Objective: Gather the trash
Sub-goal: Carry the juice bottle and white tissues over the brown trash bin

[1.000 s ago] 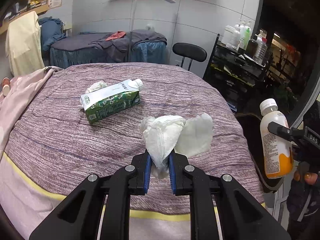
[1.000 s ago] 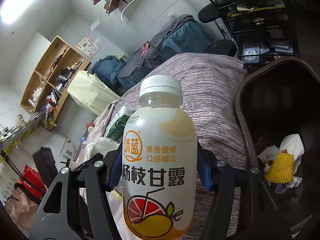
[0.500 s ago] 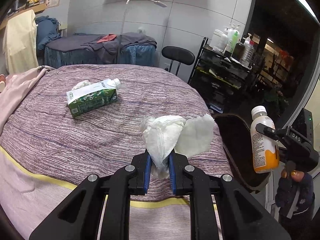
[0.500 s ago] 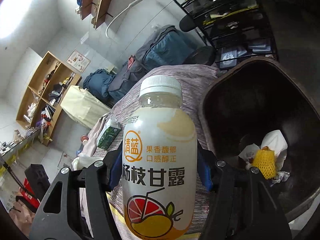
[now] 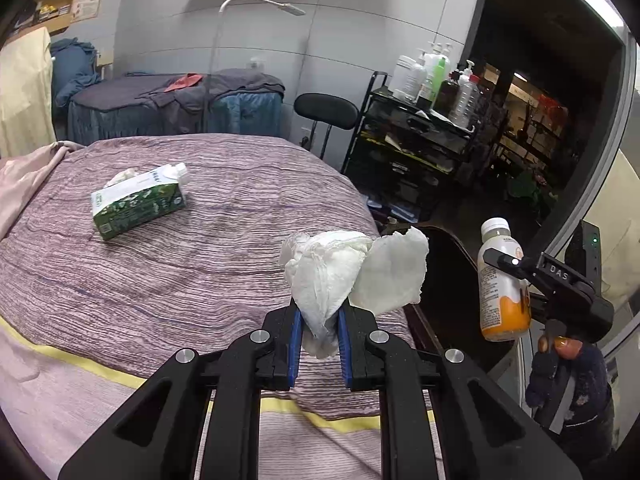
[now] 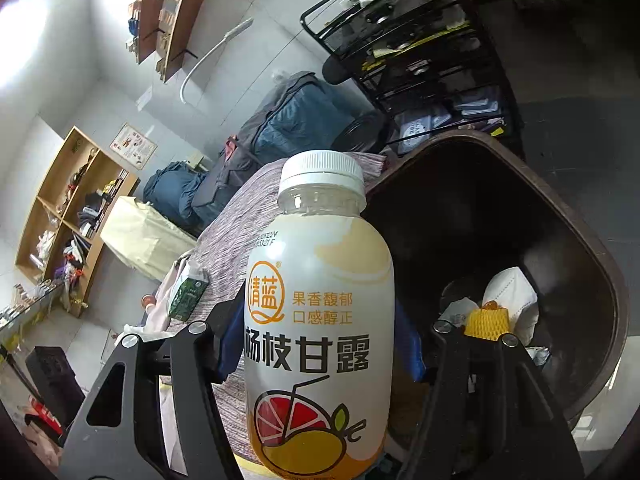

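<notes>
Jaws of my left gripper [image 5: 317, 350] pinch one crumpled tissue [image 5: 326, 276]; my right gripper [image 6: 320, 354] clamps one juice bottle [image 6: 318, 320]. One carton [image 5: 138, 200] lies upper left on the bed [image 5: 180, 272].

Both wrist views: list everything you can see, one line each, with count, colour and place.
tissue wad: one, white, clamped in the left gripper
drink bottle: one, white and orange, white cap, held upright in the right gripper
milk carton: one, green and white, lying on the bed
bed cover: one, purple striped
trash bin: one, dark brown, beside the bed, trash inside
foam fruit net: one, yellow, in the bin
black cart: one, bottles on top
stool: one, black, behind the bed
left gripper: black, blue pads, jaws shut
right gripper: black, jaws around the bottle
</notes>
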### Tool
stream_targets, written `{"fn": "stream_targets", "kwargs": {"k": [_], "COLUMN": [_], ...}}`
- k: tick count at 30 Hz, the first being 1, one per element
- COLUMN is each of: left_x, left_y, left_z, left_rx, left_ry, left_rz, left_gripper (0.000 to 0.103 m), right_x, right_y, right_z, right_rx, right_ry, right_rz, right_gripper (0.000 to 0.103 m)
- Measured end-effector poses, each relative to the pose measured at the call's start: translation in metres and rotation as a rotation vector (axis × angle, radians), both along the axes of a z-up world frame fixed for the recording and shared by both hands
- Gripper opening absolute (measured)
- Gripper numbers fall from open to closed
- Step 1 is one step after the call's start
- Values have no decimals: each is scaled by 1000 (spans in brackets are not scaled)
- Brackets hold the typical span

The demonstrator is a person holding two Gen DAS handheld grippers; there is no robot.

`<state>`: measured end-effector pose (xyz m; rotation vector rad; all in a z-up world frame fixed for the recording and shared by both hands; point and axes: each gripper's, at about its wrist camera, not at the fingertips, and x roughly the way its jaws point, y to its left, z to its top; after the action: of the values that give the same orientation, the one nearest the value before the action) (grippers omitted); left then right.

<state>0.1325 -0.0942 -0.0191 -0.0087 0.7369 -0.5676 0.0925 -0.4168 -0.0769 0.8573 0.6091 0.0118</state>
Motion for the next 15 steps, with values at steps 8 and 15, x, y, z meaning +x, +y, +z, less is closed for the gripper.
{"fn": "stream_targets", "kwargs": {"k": [8,15], "left_x": [-5,-8], "left_y": [-23,-41], "left_z": [-3,-2], "left_rx": [2,10], "left_ry": [7,4], "left_rz": [-47,-84], "left_gripper": [15,15], "right_x": [3,15], "right_y": [-20,-36], "right_z": [-16,-38], "right_rx": [-10,-24], "right_ry": [37,96], "right_rz": [-50,-85], "right_gripper": [62,62]}}
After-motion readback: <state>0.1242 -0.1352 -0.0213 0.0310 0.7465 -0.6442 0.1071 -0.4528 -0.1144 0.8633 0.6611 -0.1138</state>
